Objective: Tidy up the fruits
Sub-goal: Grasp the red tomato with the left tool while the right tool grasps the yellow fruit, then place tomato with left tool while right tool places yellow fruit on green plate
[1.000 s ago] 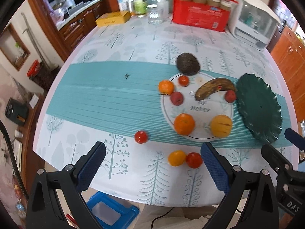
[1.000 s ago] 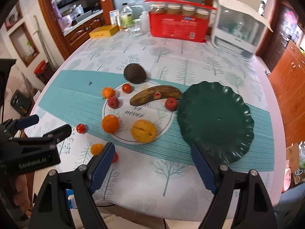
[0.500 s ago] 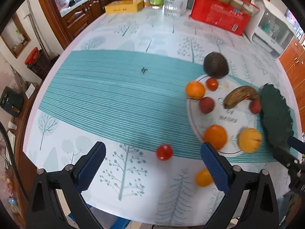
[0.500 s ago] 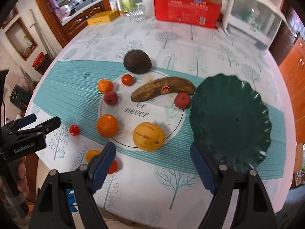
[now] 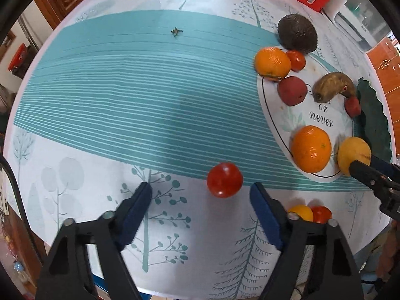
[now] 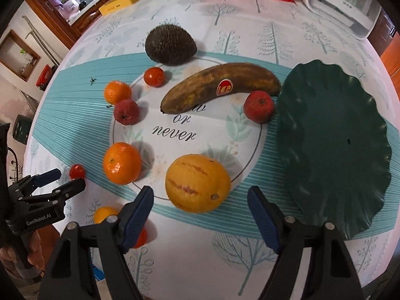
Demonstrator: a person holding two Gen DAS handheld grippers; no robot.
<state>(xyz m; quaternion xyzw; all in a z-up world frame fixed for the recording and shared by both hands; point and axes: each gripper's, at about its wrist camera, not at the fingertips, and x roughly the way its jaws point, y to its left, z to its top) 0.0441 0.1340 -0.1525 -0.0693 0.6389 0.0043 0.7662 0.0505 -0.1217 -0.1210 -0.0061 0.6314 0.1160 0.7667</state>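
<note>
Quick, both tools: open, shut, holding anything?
Left tool: open, holding nothing, tomato just ahead.
Right tool: open, holding nothing, yellow melon just ahead.

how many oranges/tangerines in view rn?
3. One tangerine at the printed circle's far-left edge, beside the small tomato; one on its near-left rim; one near the table edge, partly hidden by the right gripper. More may be hidden.
</note>
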